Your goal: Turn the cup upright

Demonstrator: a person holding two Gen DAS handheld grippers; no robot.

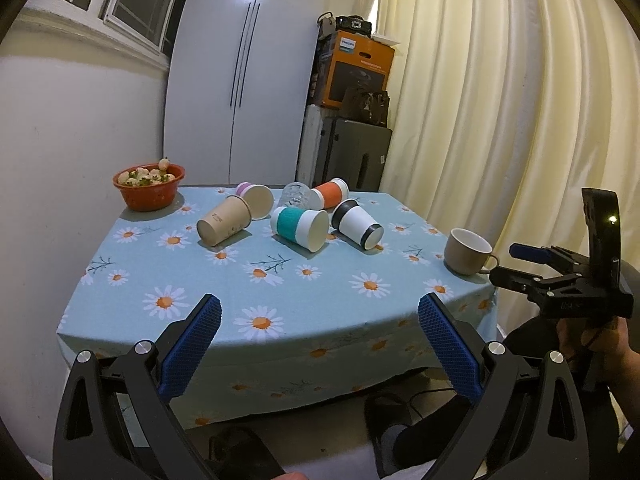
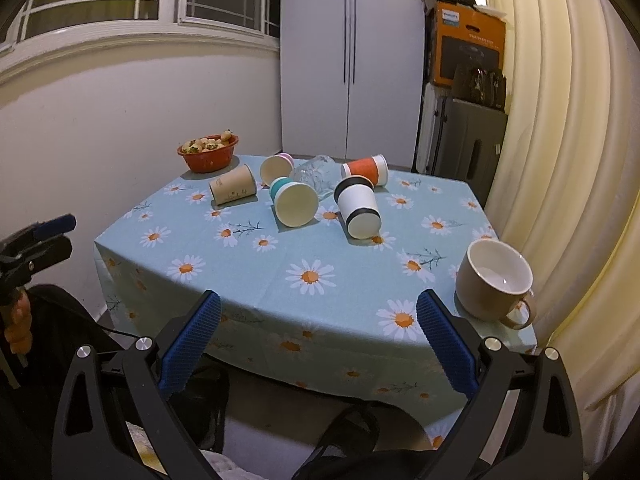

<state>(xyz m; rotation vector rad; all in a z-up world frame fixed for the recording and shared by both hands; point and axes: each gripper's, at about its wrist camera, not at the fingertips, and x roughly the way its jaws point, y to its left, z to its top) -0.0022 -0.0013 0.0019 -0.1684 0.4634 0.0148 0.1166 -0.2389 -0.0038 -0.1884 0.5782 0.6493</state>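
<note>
Several cups lie on their sides on the daisy tablecloth (image 1: 304, 304): a brown paper cup (image 1: 223, 221), a teal-banded cup (image 1: 301, 227), a black-banded white cup (image 1: 357, 224), an orange-banded cup (image 1: 330, 193), a pink-based cup (image 1: 256, 199) and a clear glass (image 1: 295, 194). They also show in the right wrist view: brown (image 2: 233, 190), teal (image 2: 293, 201), black-banded (image 2: 358, 208), orange (image 2: 366, 169). A beige mug stands upright at the right edge (image 1: 468, 251) (image 2: 494, 279). My left gripper (image 1: 319, 340) and right gripper (image 2: 318, 338) are both open and empty, short of the table's near edge.
A red bowl of food (image 1: 149, 185) (image 2: 209, 153) sits at the table's far left corner. A white cupboard (image 1: 240, 80), stacked boxes (image 1: 354, 68) and cream curtains (image 1: 500, 100) stand behind and to the right. A wall runs along the left.
</note>
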